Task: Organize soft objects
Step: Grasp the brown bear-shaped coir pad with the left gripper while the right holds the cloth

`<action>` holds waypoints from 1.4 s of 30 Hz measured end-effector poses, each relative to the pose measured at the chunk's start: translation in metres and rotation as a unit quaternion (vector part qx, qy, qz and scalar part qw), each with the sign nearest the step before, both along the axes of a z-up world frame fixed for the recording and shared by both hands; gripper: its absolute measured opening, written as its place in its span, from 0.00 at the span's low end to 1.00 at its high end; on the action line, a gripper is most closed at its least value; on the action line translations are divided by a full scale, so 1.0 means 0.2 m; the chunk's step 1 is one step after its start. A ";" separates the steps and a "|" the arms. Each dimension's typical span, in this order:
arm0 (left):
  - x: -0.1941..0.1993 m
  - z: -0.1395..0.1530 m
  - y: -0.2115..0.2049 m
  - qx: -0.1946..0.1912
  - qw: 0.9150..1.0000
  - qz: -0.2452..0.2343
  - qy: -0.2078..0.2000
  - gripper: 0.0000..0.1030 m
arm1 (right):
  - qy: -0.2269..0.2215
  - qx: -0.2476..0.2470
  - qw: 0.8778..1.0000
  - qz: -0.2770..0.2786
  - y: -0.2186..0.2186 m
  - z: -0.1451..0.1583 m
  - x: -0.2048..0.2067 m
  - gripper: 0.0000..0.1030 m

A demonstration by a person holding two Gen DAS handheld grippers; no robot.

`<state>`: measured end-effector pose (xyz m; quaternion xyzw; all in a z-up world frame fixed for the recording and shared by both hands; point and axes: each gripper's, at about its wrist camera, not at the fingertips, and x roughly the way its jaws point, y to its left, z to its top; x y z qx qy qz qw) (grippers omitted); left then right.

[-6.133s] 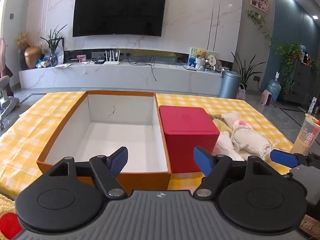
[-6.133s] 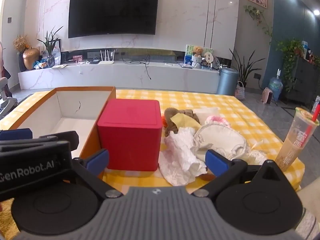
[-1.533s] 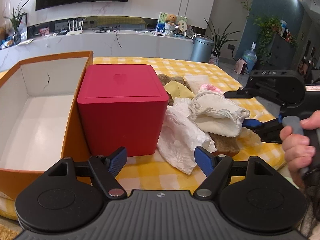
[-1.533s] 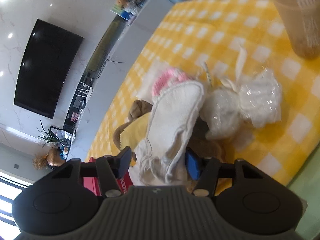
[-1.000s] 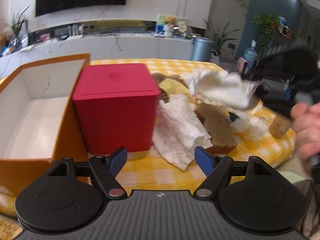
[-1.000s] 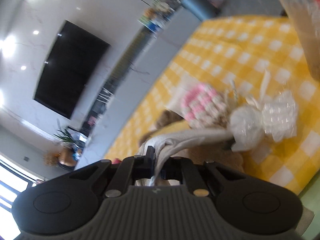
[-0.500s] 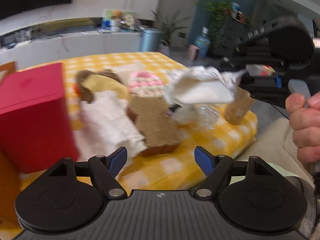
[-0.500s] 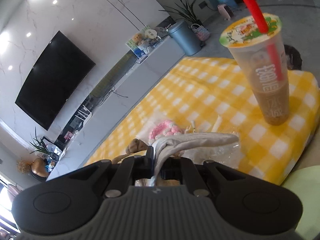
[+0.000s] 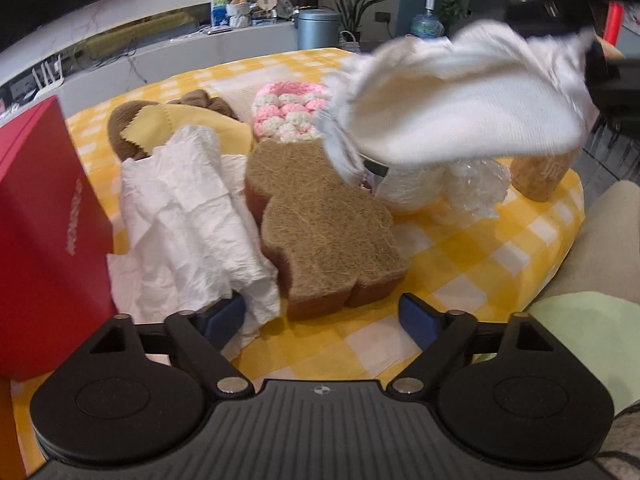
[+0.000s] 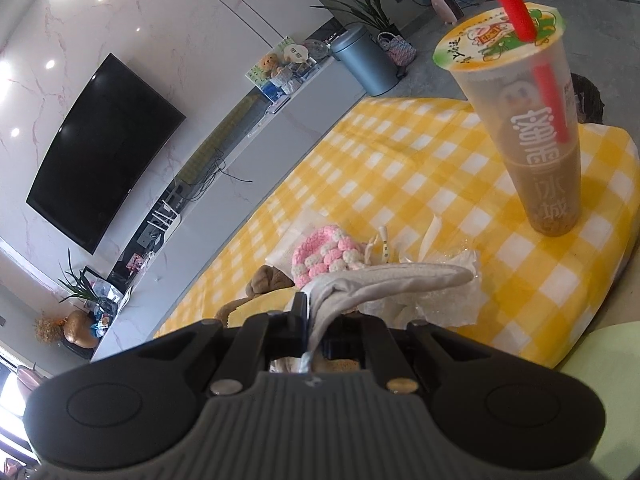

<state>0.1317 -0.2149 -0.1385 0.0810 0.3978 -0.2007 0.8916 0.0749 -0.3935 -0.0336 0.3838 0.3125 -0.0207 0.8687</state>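
Observation:
My right gripper [image 10: 316, 316] is shut on a white fabric pouch [image 10: 392, 280] and holds it in the air over the pile. In the left wrist view the pouch [image 9: 460, 120] hangs at the upper right. My left gripper [image 9: 320, 316] is low over the yellow checked cloth, its jaws opening wide, pads touching nothing. Just ahead, between the fingers' lines, lies a brown bear-shaped fibre sponge [image 9: 320, 208]. Crumpled white paper [image 9: 188, 208] lies by the left finger. Behind are a pink-and-white crochet piece [image 9: 288, 108], a yellow cloth [image 9: 160, 124] and a brown plush [image 9: 124, 128].
A red box [image 9: 40, 220] stands at the left edge. A clear plastic bundle [image 9: 476, 184] lies right of the sponge. A tall drink cup with a red straw [image 10: 528, 120] stands near the table's right corner. A green-clad lap [image 9: 592, 340] is at the lower right.
My left gripper has swung right and down toward the pile, so the red box slid to the left edge, and its jaws have widened. The right gripper keeps the pouch raised.

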 end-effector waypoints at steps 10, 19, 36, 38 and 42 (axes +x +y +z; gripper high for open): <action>-0.04 -0.01 -0.04 0.052 0.998 0.038 -0.027 1.00 | -0.001 -0.006 1.000 0.008 0.02 0.00 0.01 0.05; -0.02 -0.02 0.02 0.012 0.999 0.040 -0.014 0.99 | 0.001 -0.010 1.000 0.009 0.04 0.01 0.02 0.06; -0.13 0.07 0.04 0.056 0.994 0.046 -0.082 0.83 | 0.002 -0.013 1.000 0.000 0.02 0.01 0.00 0.06; -0.16 0.11 0.02 0.093 0.990 0.027 -0.104 0.87 | 0.003 -0.015 1.000 -0.001 0.02 0.01 0.00 0.06; -0.17 0.22 -0.01 0.098 0.987 0.032 -0.123 0.87 | 0.002 -0.022 1.000 0.006 0.03 0.02 0.01 0.06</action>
